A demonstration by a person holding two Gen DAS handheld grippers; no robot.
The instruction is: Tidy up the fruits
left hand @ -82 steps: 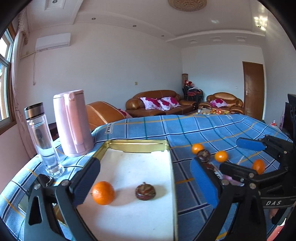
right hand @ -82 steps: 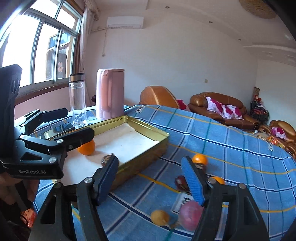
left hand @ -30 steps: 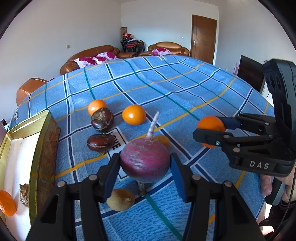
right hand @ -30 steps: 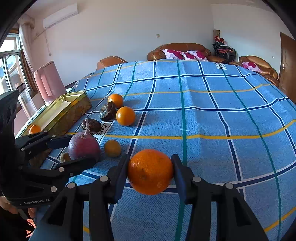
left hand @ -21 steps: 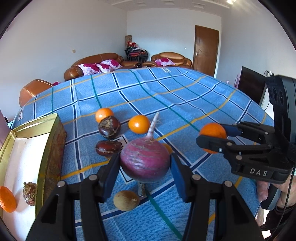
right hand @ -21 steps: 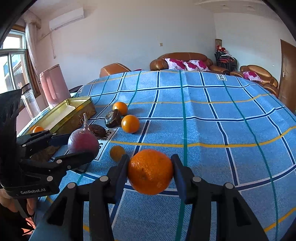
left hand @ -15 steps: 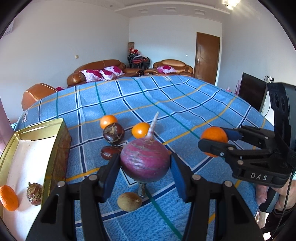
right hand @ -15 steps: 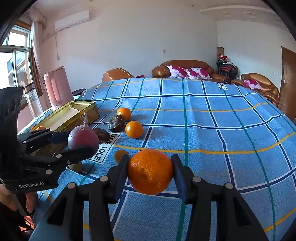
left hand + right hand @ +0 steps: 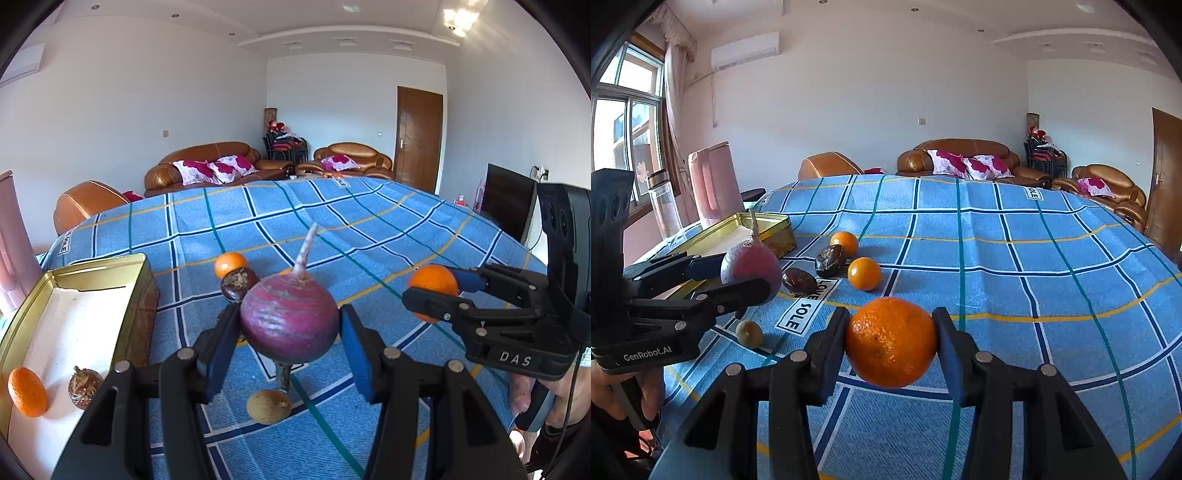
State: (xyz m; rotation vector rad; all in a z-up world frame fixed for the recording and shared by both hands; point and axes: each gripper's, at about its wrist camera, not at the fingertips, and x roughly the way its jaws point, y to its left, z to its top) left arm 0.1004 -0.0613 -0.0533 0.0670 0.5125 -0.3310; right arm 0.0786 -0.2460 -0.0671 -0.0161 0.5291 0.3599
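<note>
My left gripper (image 9: 290, 332) is shut on a purple-red radish (image 9: 290, 321), held above the blue checked cloth with its root tip pointing up. My right gripper (image 9: 892, 343) is shut on a large orange (image 9: 892, 341), also off the cloth. Each gripper shows in the other's view: the right gripper (image 9: 434, 286) with its orange, and the left gripper (image 9: 742, 275) with the radish. A gold tin (image 9: 144, 280) at the left holds a small orange (image 9: 26, 391) and a dark fruit (image 9: 84, 382).
Loose on the cloth lie two small oranges (image 9: 864, 273) (image 9: 844, 243), two dark brown fruits (image 9: 830, 260) (image 9: 799, 281) and a small brownish fruit (image 9: 749, 333). Beyond the tin stand a pink kettle (image 9: 714, 184) and a glass bottle (image 9: 665, 206). A hand holds each gripper.
In the earliest frames both grippers stood open by the tin; now each grips a fruit. Over the last second both rose slightly and tipped upward, so more of the room shows.
</note>
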